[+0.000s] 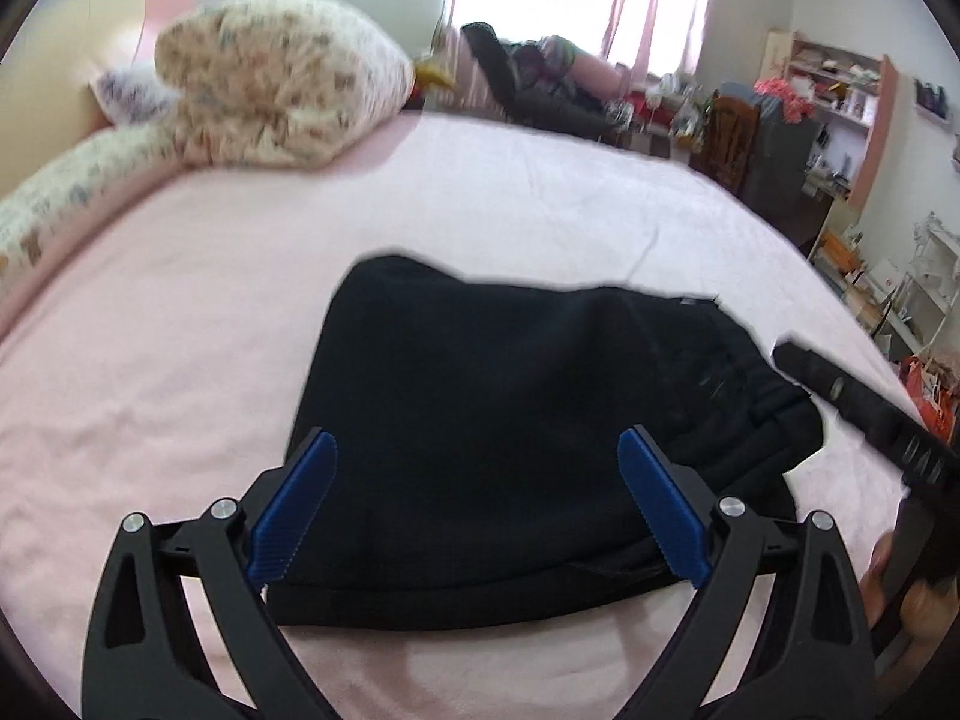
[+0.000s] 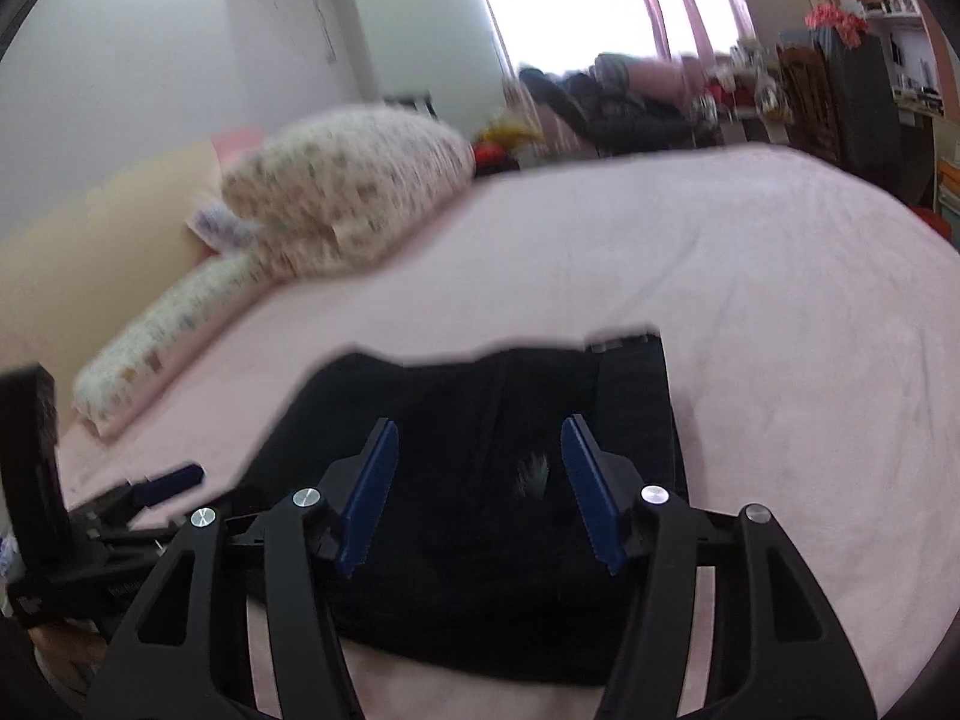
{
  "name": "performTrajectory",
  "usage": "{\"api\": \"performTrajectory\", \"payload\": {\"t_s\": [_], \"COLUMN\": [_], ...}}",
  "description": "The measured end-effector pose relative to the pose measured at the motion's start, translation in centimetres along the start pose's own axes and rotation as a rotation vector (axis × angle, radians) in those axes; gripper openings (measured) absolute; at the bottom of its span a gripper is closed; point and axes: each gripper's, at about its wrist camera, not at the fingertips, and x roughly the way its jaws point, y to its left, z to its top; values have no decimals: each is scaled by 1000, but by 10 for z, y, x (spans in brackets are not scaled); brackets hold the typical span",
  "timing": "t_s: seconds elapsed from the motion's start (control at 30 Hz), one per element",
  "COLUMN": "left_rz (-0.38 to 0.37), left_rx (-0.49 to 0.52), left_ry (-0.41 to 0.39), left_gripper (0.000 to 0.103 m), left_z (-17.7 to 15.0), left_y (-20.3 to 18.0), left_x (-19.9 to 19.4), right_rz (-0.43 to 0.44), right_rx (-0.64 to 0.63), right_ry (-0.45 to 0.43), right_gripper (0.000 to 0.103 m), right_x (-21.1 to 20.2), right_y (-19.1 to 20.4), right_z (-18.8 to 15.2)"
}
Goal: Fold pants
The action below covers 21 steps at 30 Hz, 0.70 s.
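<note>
Pants [image 1: 516, 420] black, folded into a compact stack, lying flat on the bed [image 1: 480, 204], lower centre of both frames. Order below runs big to small.

Bed: pink sheet fills most of each view, a few light creases toward the right side.

Pillow [image 1: 276, 78]: floral, puffed up, upper left of the left wrist view, resting on the bed near the headboard side. A long floral bolster [image 1: 66, 192] lies just below and left of it along the bed edge.

Shelves [image 1: 840, 96]: far right background, cluttered; detail too blurred to read. Bright window with pink curtains [image 1: 630, 0] at top centre.

Pants detail: top layer edge runs along the near side; waistband end points to the right of the left wrist frame. Small pale mark on the fabric in the right wrist view, can't tell what it is.

Left gripper [image 1: 477, 504]: jaws spread wide, nothing between the blue pads [image 1: 294, 516], hovering over the near edge of the pants. Also visible at lower left of the right wrist view.

Right gripper [image 2: 480, 492]: jaws apart, empty, above the pants' near half. Its body shows at the right edge of the left wrist view, beside the pants.
</note>
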Motion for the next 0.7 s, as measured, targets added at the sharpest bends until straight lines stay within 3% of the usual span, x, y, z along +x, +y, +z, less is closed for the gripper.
{"api": "performTrajectory", "payload": {"t_s": [0.1,0.17,0.27,0.33,0.47,0.53,0.57,0.7], "left_rz": [4,8,27,16,-42,-47,-56,-108], "left_rx": [13,52,119,112,74,54,40,-72], "left_ry": [76,103,60,58,-16,-27,-16,133], "left_gripper": [95,95,96,94,94,101,101,101], "left_z": [-17,-33,-46,-43,-19,-1,8,40], "left_y": [2,4,1,2,24,42,51,94], "left_x": [15,24,25,22,-7,-12,-10,19], "right_rz": [-77,-58,-71,-77,9,54,89,196], "right_rx": [35,30,-4,-30,49,115,180,356], "right_ry": [143,117,102,111,45,36,57,149], "right_gripper": [58,57,57,57,58,64,71,71], "right_x": [19,13,7,6,-24,-31,-31,-14], "right_y": [-11,-15,-9,-7,-24,-43,-60,-103], "right_z": [-34,-50,-60,-55,-25,-11,-2,12]}}
